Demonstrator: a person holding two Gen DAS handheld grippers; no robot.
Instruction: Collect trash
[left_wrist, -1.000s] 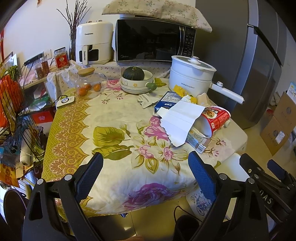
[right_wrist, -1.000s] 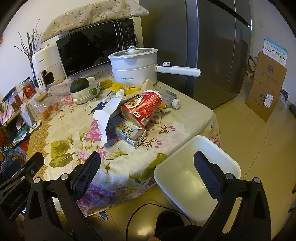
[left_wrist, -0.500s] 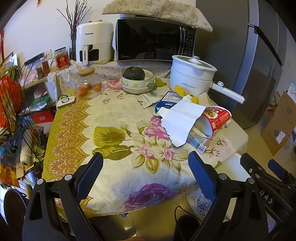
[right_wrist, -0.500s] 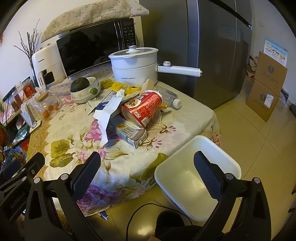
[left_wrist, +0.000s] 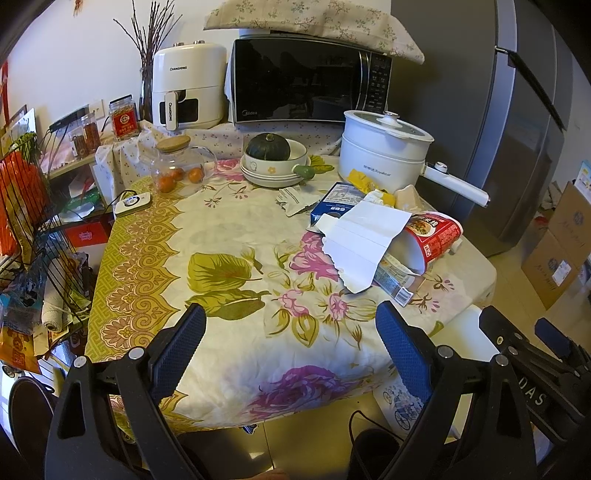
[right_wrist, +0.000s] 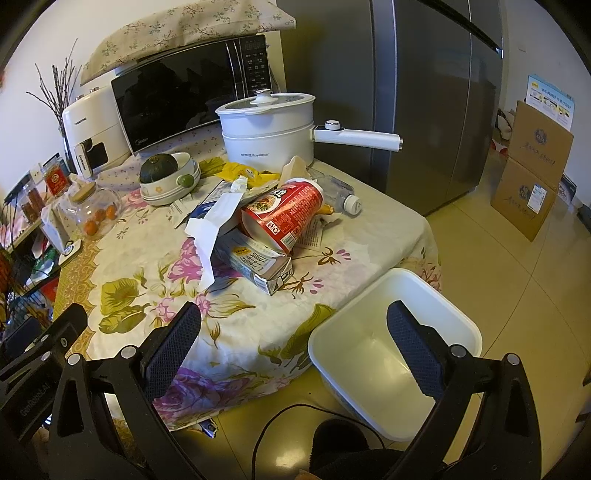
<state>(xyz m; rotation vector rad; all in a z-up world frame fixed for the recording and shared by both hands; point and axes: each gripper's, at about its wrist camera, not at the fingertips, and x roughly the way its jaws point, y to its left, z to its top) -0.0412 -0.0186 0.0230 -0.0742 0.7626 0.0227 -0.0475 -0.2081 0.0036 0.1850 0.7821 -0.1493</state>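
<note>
A trash pile lies on the table's right side: a red noodle cup (right_wrist: 286, 216) on its side, a torn white paper (left_wrist: 364, 240), a flattened carton (right_wrist: 255, 264), a blue box (left_wrist: 338, 201), yellow wrappers (right_wrist: 242, 171) and a small plastic bottle (right_wrist: 340, 195). A white bin (right_wrist: 391, 343) stands on the floor by the table's near corner. My left gripper (left_wrist: 291, 349) is open and empty above the table's near edge. My right gripper (right_wrist: 293, 345) is open and empty, between table edge and bin.
A white pot (right_wrist: 269, 127) with a long handle, a bowl with a squash (left_wrist: 275, 158), a glass jar of oranges (left_wrist: 177, 171), a microwave (left_wrist: 308, 90) and an air fryer (left_wrist: 186, 86) stand at the back. A fridge (right_wrist: 424, 92) and cardboard boxes (right_wrist: 532, 170) are at right.
</note>
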